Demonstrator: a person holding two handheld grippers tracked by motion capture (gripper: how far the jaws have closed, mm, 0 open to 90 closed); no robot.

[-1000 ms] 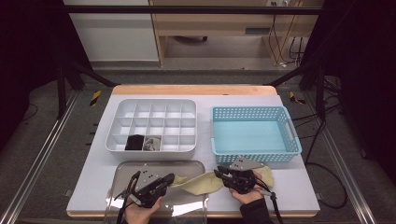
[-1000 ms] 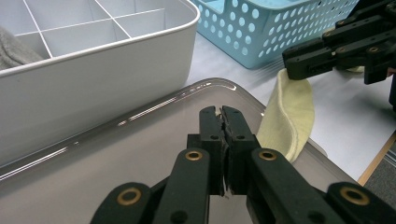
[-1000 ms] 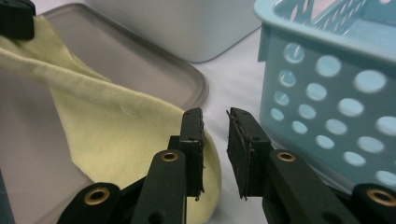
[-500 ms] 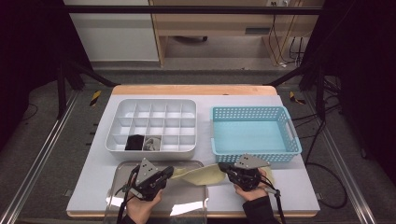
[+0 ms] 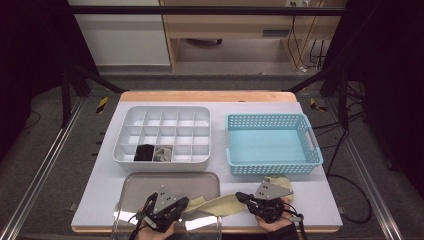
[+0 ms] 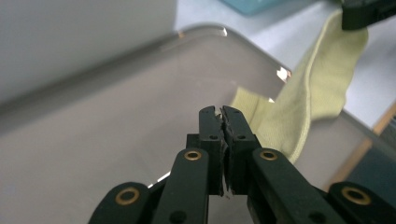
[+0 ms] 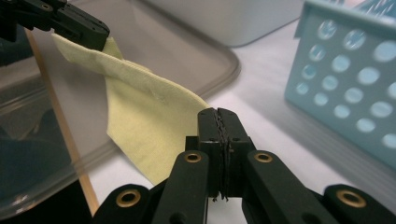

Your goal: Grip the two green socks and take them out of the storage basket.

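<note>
since the earlier frames the yellow cloth (image 5: 220, 204) has been pulled out into a longer strip between the 2 hands, the right gripper (image 5: 243, 198) having shifted rightward below the blue basket (image 5: 272, 168). the left gripper (image 5: 184, 202) is clamped on the cloth's left end over the clear tray (image 5: 130, 185). the right gripper's jaws have just closed and pinch the cloth's right end above the white table (image 5: 95, 200).
</note>
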